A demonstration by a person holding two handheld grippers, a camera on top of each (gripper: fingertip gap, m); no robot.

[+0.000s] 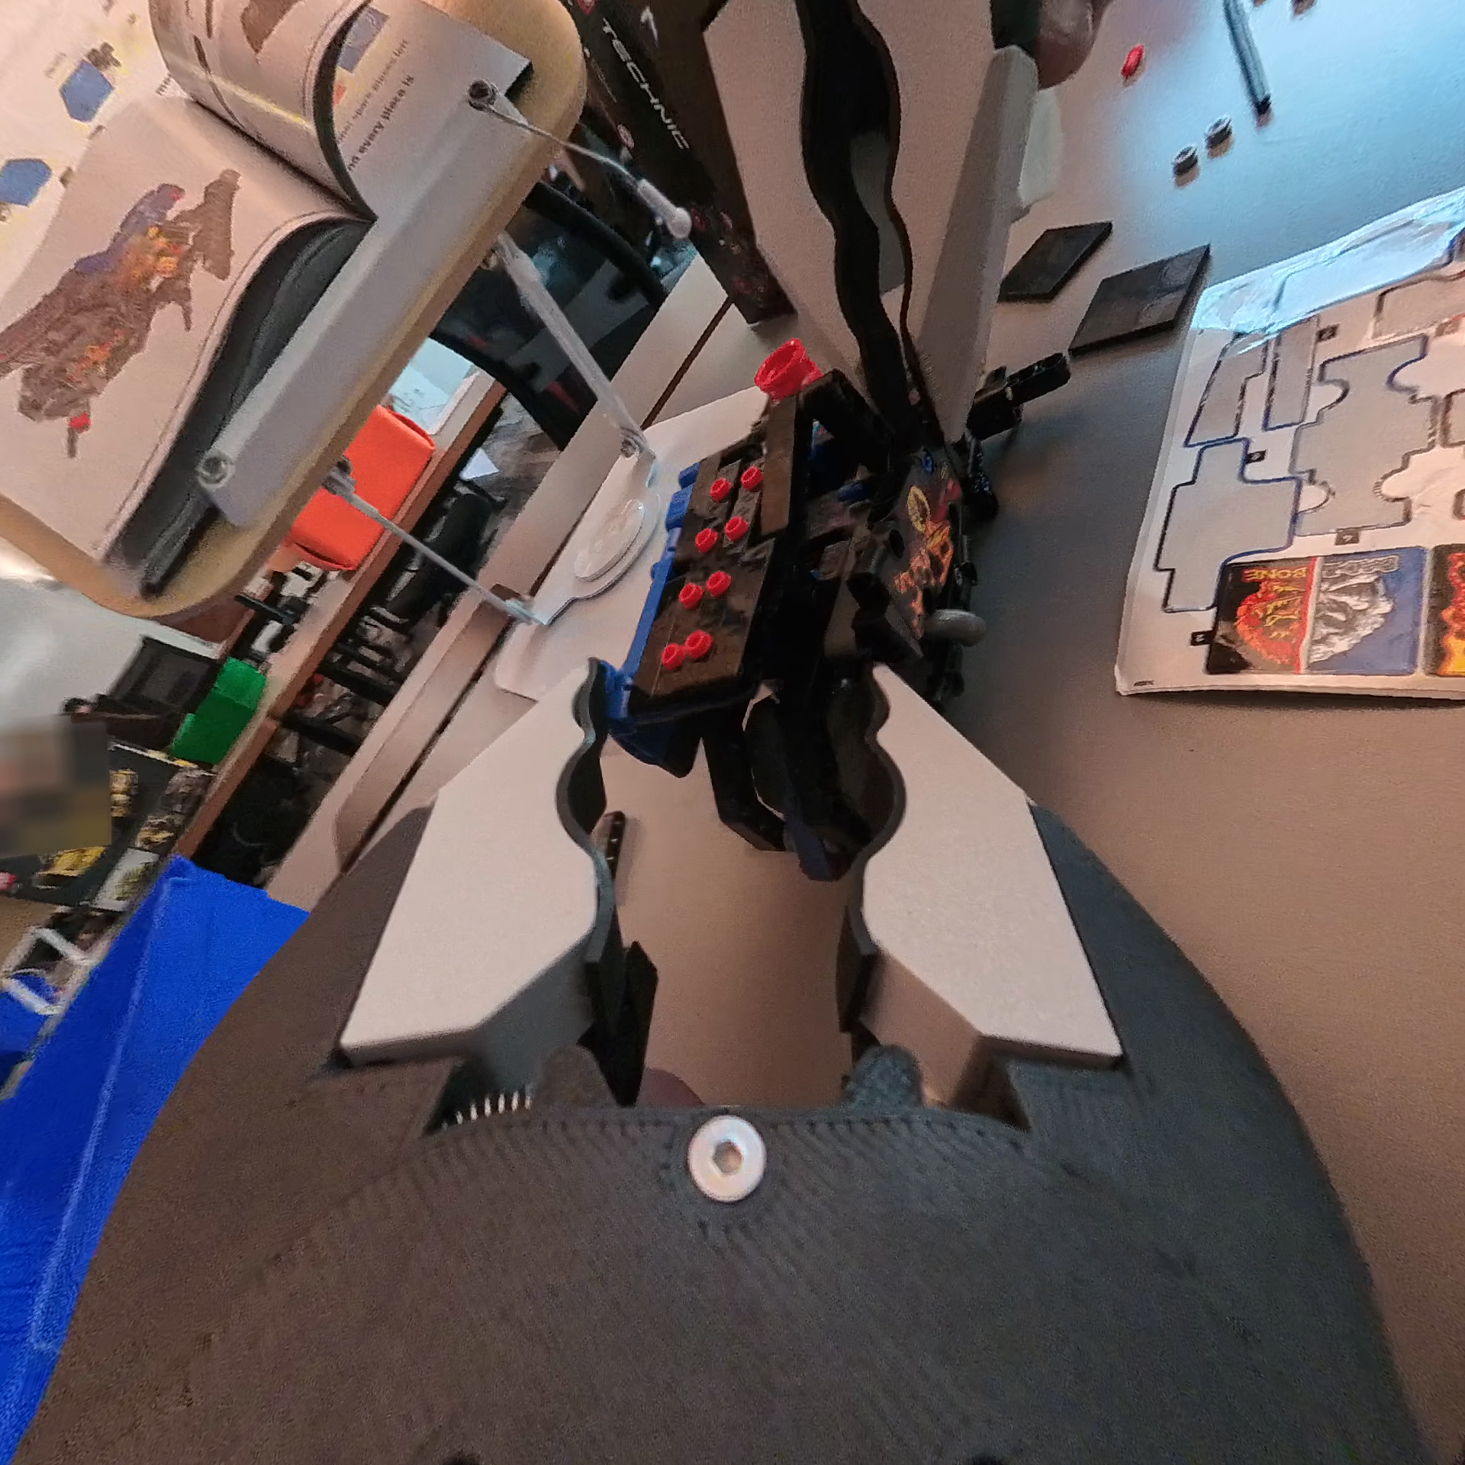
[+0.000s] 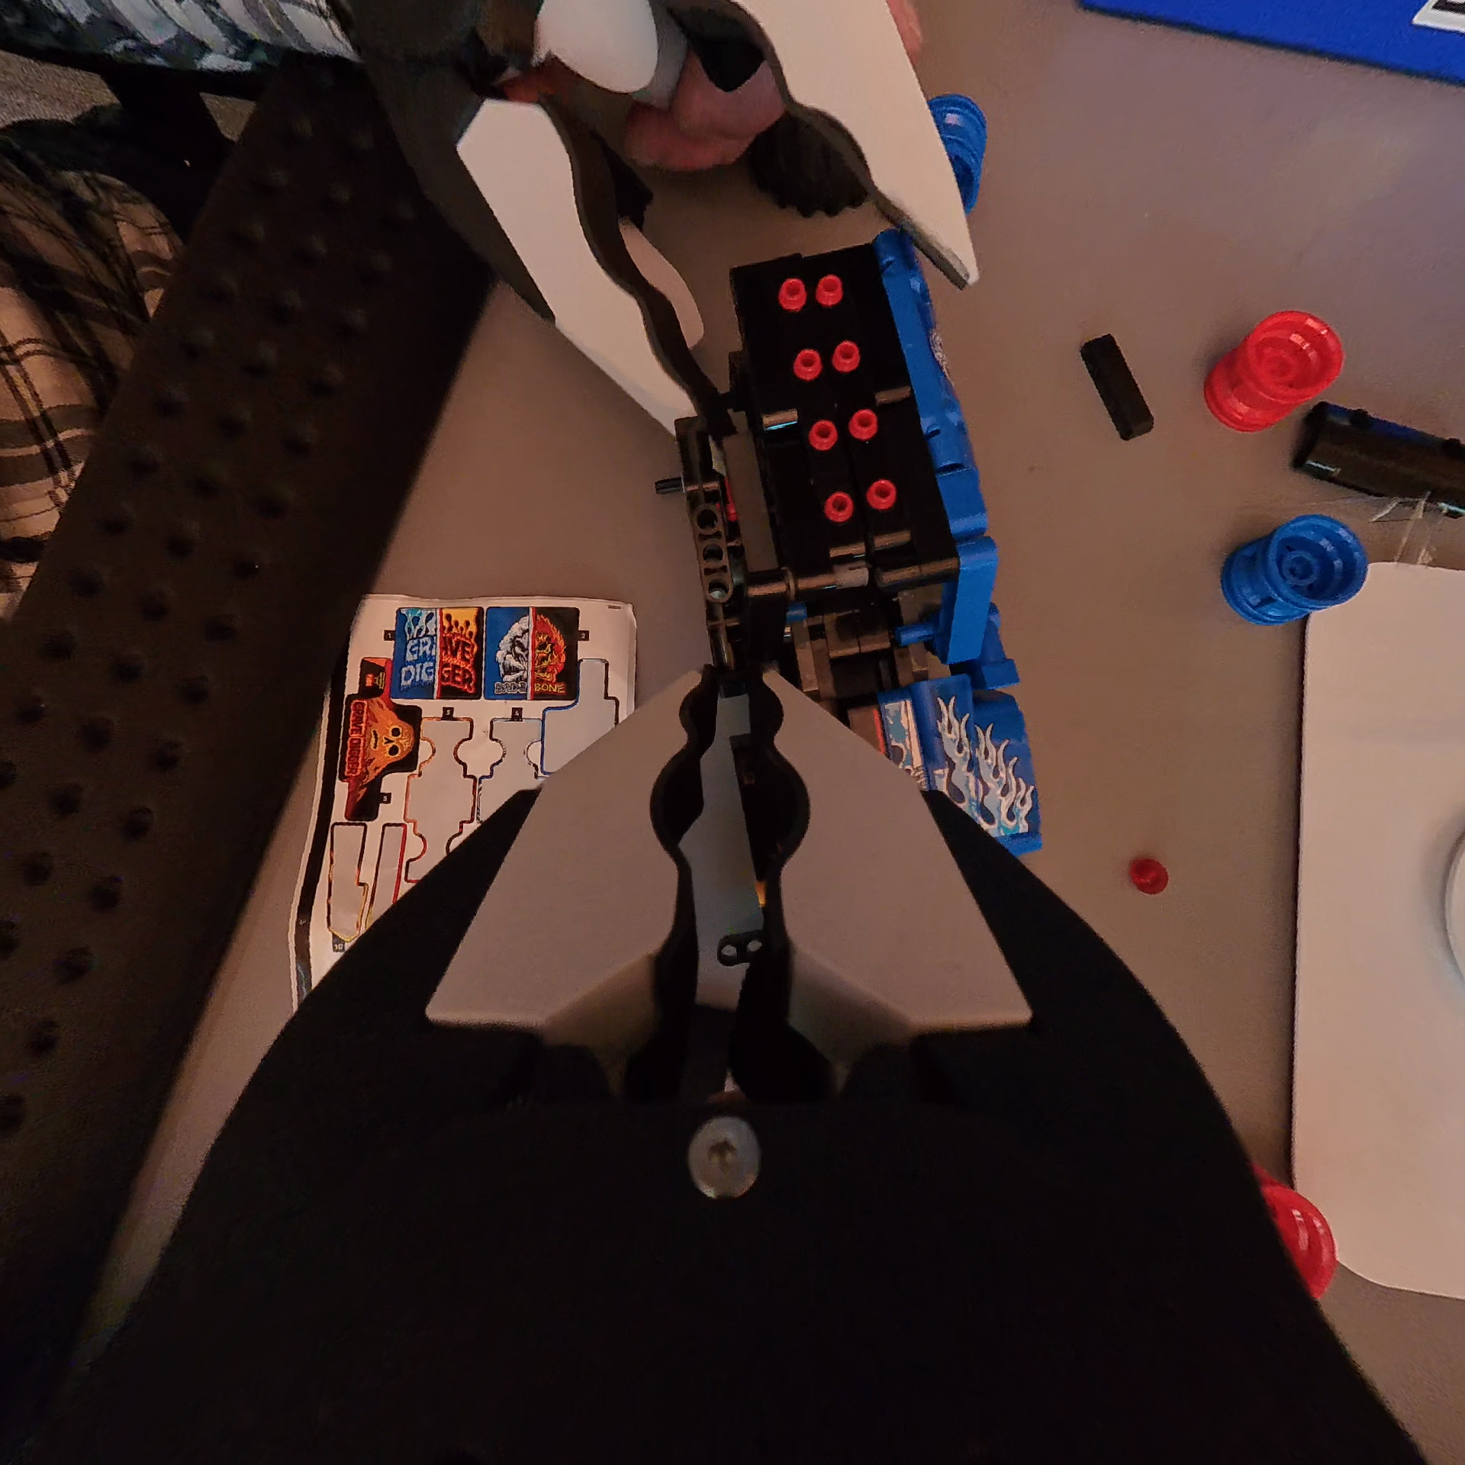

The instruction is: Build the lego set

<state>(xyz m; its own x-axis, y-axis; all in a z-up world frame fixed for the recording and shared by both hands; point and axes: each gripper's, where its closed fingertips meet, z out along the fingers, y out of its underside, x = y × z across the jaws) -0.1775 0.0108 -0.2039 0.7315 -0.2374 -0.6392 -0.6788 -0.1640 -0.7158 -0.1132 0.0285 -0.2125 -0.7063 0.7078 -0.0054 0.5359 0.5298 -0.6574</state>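
We are gripping the lego truck body (image 2: pixel 856 476) end to end along its long axis: left gripper (image 1: pixel 729 761) jaws clamped on the near end, right gripper (image 2: pixel 733 698) jaws pinched on the far one.

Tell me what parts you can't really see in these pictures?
- Right wrist view: what the right gripper pinches on the lego model is hidden between its fingers.
- Right wrist view: a red wheel hub is half behind the gripper body.
- Left wrist view: the instruction booklet is cut off by the edge.
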